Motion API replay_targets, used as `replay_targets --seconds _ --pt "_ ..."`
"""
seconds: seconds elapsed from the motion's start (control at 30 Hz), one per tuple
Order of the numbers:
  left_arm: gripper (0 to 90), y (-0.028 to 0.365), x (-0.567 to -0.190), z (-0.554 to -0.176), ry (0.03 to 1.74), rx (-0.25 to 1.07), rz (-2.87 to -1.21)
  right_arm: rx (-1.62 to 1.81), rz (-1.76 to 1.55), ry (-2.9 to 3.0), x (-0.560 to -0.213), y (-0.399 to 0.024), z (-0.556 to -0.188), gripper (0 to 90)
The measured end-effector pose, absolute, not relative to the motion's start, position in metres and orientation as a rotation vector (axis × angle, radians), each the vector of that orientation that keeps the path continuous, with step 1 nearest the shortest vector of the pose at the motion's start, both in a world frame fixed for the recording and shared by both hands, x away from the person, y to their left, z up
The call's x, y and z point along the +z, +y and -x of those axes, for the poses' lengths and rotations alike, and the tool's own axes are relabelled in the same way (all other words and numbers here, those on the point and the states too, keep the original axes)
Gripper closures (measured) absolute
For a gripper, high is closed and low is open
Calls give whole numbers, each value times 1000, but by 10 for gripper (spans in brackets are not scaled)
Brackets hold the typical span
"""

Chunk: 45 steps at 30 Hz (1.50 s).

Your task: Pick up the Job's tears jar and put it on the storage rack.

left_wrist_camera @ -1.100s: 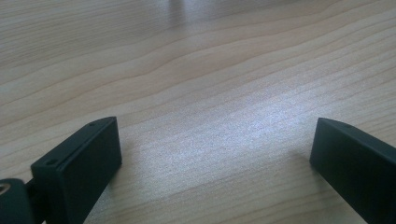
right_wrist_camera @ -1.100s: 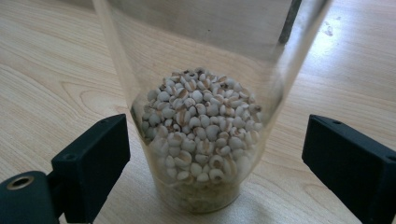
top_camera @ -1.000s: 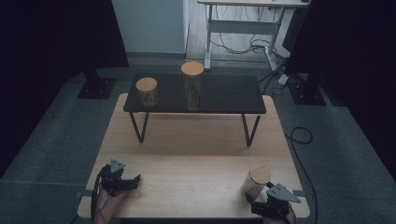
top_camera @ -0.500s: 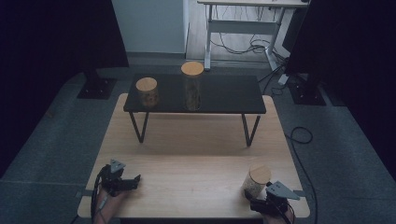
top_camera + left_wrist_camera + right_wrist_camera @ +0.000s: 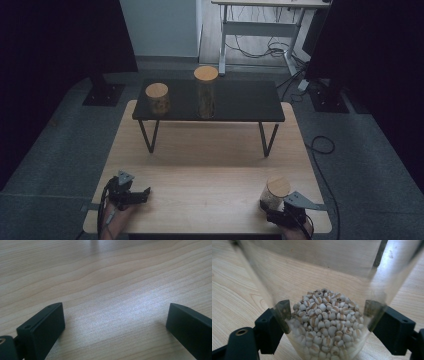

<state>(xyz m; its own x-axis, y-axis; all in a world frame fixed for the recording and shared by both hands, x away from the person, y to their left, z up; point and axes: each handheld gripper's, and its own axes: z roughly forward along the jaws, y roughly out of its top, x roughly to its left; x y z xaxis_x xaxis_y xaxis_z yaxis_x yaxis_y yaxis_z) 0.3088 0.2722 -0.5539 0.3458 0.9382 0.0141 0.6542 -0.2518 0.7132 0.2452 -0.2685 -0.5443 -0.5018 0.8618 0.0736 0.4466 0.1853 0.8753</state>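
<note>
High view: small jar [image 5: 276,192] with wooden lid [image 5: 278,185] upright at the near right corner of the wooden table [image 5: 210,170], close to the edge. Right gripper [image 5: 271,206] low behind it, reaching around its lower part. Left gripper [image 5: 144,192] resting near the left corner, well apart from any jar. Farther off, on the black shelf [image 5: 240,100], a short jar [image 5: 157,98] and a tall jar [image 5: 206,92], both lidded.

Left gripper view: left gripper [image 5: 115,322] spread wide, empty, nothing but bare wood grain between.

Right gripper view: right gripper [image 5: 325,312] astride the small jar [image 5: 324,277], having just been closing, now narrow, with the jar between and the pads [image 5: 283,315] against the clear wall on both sides, low down at the level of the grains [image 5: 324,320].

Handling, as a judgement: probably glass, so stiff, smooth, slippery and breakable. Only part filled, so likely moderate in weight, with that weight sitting low. Loose grains liable to shift if tilted. Best held across the round body at grain level, as here, centred on the widest line to avoid squirting out sideways. Better kept upright, lifted straight, no hard squeeze. No telling how firmly the lid sits, so not a place to grip.
</note>
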Motion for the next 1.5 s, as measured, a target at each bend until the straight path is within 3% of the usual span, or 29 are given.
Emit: replay_targets --seconds 0.23,1.5 --pt "16 272 -554 -309 1385 597 -1998 1248 -1219 2025 -543 -266 -244 236" --pt "17 272 -554 -309 1382 596 -2000 1196 -1224 1955 -523 -249 -242 244"
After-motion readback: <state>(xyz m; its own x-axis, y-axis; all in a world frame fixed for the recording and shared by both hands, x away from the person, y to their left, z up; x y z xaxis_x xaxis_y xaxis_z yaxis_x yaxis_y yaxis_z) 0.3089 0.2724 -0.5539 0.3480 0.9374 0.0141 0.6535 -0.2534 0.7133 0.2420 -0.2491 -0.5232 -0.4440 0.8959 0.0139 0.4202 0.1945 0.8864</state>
